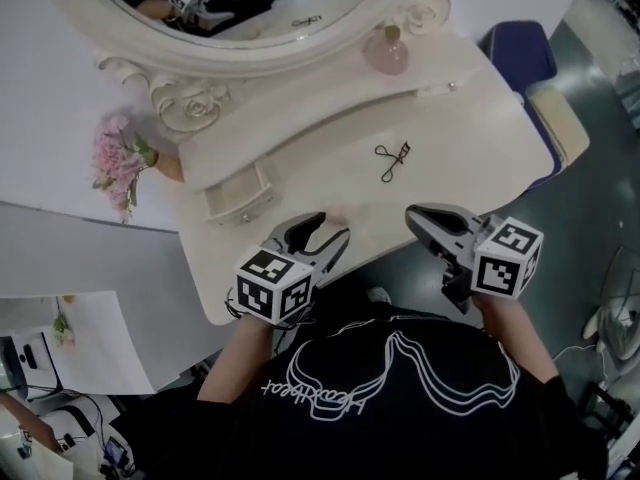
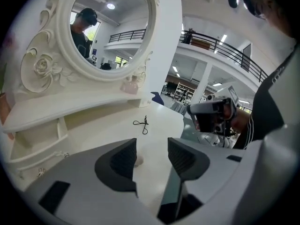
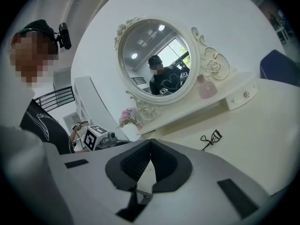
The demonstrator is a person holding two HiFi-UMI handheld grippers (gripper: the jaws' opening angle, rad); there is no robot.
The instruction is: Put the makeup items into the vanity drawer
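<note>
At the near edge of the vanity [image 1: 470,138], left gripper [image 1: 333,228] hangs open, right gripper [image 1: 412,214] closed, eyelash curler [image 1: 393,160] beyond.

The bench [image 1: 470,158] and its carved mirror frame [image 1: 190,103] are creamy white, the eyelash curler [image 1: 392,160] is black against that pale top, the bottle [image 1: 386,50] is a soft translucent pink, and the flowers [image 1: 115,158] are pink with green leaves. The left gripper [image 1: 332,228] and the right gripper [image 1: 415,215] are light grey with ribbed black fingers [image 2: 123,161] (each bears a white cube [image 1: 275,283] printed with black square markers). The person's shirt [image 1: 400,408] is black with a looping white line drawing, the chair [image 1: 520,53] is blue and the floor [image 1: 600,168] a dark grey-green
</note>
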